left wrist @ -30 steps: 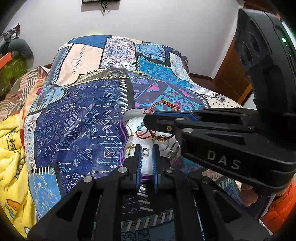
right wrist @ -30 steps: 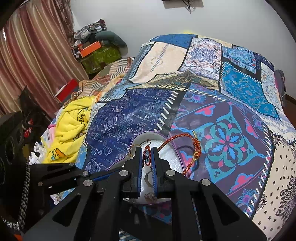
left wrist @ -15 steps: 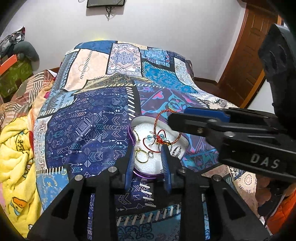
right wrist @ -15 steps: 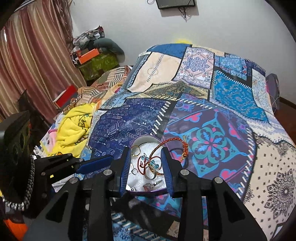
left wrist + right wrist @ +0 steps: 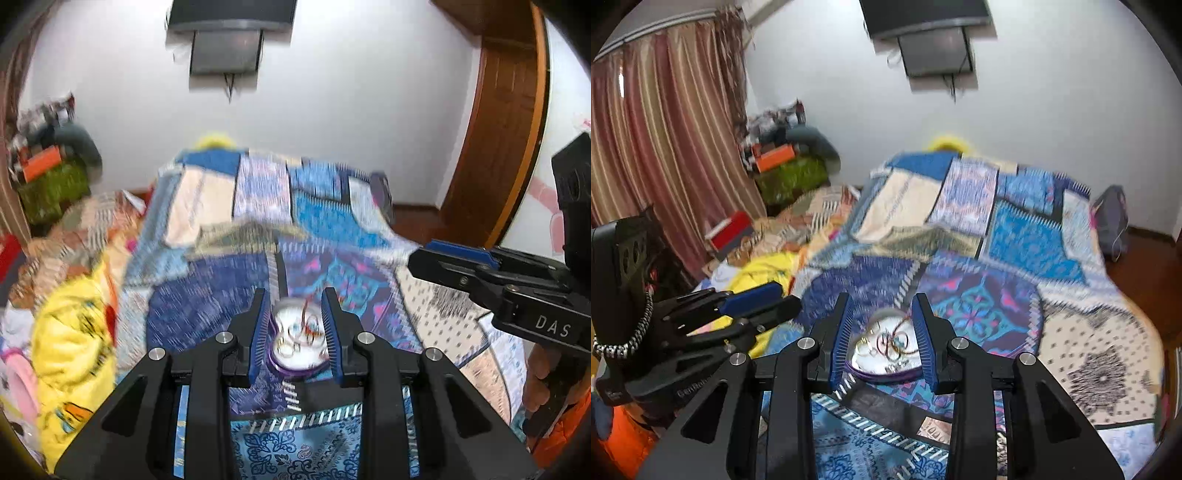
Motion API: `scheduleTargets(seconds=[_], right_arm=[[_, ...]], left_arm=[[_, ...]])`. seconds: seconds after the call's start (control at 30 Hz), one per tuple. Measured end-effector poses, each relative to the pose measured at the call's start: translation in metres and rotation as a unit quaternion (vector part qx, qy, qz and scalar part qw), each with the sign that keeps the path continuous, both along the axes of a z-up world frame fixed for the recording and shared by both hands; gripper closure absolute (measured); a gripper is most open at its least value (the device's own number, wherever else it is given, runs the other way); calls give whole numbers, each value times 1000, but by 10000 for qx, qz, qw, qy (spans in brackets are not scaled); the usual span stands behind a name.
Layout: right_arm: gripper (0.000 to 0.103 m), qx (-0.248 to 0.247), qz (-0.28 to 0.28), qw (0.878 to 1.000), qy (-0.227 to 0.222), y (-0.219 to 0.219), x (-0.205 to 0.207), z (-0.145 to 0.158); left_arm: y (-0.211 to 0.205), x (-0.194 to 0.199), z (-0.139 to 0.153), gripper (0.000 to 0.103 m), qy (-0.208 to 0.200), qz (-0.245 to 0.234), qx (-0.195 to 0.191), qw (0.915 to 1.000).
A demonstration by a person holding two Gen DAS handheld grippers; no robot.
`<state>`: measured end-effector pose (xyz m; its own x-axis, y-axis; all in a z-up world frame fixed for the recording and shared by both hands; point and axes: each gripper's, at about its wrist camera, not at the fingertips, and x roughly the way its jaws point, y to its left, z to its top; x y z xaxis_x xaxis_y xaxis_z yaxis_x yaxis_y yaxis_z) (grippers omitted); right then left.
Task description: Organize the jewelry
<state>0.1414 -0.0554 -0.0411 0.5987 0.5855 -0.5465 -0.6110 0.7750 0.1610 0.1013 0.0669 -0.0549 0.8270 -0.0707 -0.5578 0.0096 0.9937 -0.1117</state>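
A purple-rimmed white dish point(image 5: 291, 370) lies on the patchwork quilt, seen far below between my left gripper's fingers. It holds gold hoops point(image 5: 286, 345) and a red cord bracelet point(image 5: 304, 314), all blurred. My left gripper point(image 5: 295, 332) is open, high above the dish, with nothing between its blue pads. In the right wrist view the same dish point(image 5: 886, 374) with tangled rings point(image 5: 894, 341) shows under my right gripper point(image 5: 884, 336), which is also open and empty. Each gripper appears in the other's view: the right gripper point(image 5: 458, 258) at the right, the left gripper point(image 5: 753, 299) at the left.
The quilt point(image 5: 1015, 229) covers the whole bed. A yellow blanket point(image 5: 74, 332) is bunched at its left side. Boxes and clothes point(image 5: 779, 158) pile up by the striped curtain point(image 5: 665, 129). A wooden door point(image 5: 506, 129) stands at the right, and a screen point(image 5: 225, 48) hangs on the wall.
Both grippers went from shut to open and rose up and back from the bed. The red cord bracelet that the right gripper pinched now lies in the dish.
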Motion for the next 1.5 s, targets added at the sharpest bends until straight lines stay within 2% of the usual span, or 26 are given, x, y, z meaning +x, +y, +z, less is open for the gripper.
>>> scheduleTargets(seconds=[0.2, 0.37, 0.43, 0.47, 0.53, 0.57, 0.6, 0.63, 0.67, 0.8, 1.0, 1.5], right_arm=[[73, 420, -225, 9946, -920, -21, -51, 53], [70, 790, -397, 9823, -1650, -36, -98, 86], [57, 842, -489, 9781, -1837, -38, -111, 90], [54, 826, -553, 9764, -1919, -38, -116, 90], [40, 761, -659, 9741, -2027, -36, -120, 89], [35, 705, -733, 9727, -2086, -34, -123, 88], [25, 640, -822, 9711, -2146, -32, -124, 86], [19, 588, -913, 9691, -2213, -31, -125, 84], [16, 559, -987, 9672, -2273, -30, -127, 84], [1, 467, -1159, 9619, -2434, -27, -133, 85], [1, 387, -1211, 9593, -2520, -27, -141, 85], [1, 394, -1229, 9650, -2282, -38, -143, 77]], left_arm=[[-13, -55, 65, 72, -1029, 110, 113, 9946], [-26, -103, 102, 64, -1828, 167, 226, 9827], [-31, -117, 109, 59, -2029, 178, 246, 9787], [-33, -125, 112, 54, -2130, 214, 287, 9764], [-37, -135, 115, 44, -2264, 318, 393, 9727], [-38, -140, 115, 34, -2324, 380, 445, 9709], [-39, -143, 116, 22, -2357, 429, 468, 9698], [-38, -146, 115, 17, -2388, 498, 477, 9686], [-37, -149, 115, 9, -2420, 553, 461, 9676], [-34, -154, 115, 5, -2452, 738, 486, 9654], [-36, -160, 113, 5, -2442, 769, 472, 9655], [-40, -155, 108, 5, -2342, 663, 516, 9686]])
